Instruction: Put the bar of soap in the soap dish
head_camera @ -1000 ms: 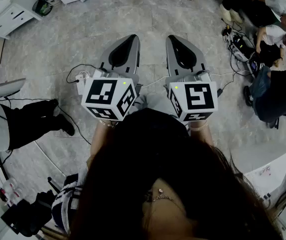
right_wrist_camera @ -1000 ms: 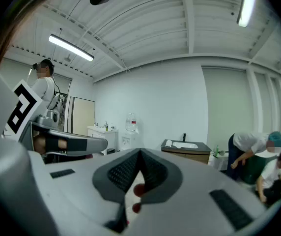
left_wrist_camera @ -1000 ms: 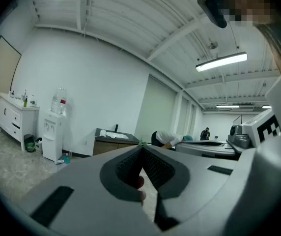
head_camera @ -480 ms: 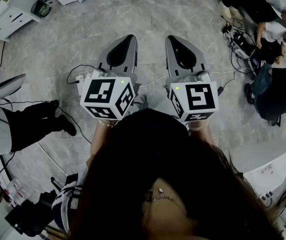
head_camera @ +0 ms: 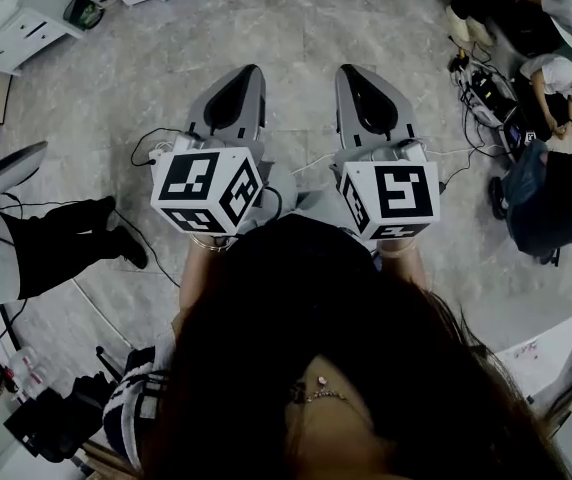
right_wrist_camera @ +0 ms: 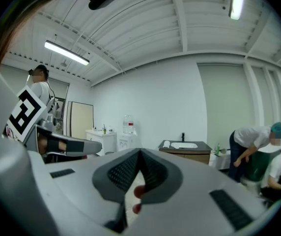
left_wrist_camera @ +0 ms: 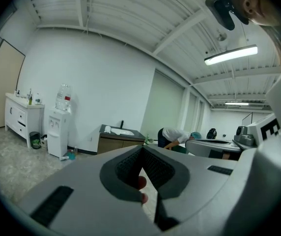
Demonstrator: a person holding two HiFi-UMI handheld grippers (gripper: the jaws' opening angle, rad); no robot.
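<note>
Left hand-held gripper [head_camera: 250, 69] has slid up and a bit outward in the head view since a second ago, and the right hand-held gripper [head_camera: 350, 69] has crept up too. The floor [head_camera: 296, 28] pattern and the seated people [head_camera: 551, 193] at the right edge have shifted as well. So we reckon we're just walking across the room, not handling anything yet.

Both sets of jaws are pressed together at the tips with nothing between them. We can't spot the bar of soap or the soap dish in any view, so the task looks like it hasn't properly started. First job, we'd guess, is getting to wherever they sit. Could be the sink unit [right_wrist_camera: 184, 151] against the far wall, which both gripper views face, with a water dispenser [left_wrist_camera: 58, 132] off to its left. There's something pale on top of it, but it's too small to tell.

Room to move: the stretch straight ahead is bare floor, nice and wide. Watch the sides though. Cables [head_camera: 471, 93] trail out from the seated group on the right, and someone's legs [head_camera: 61, 248] stick in from the left, so down the middle looks like the safest line
</note>
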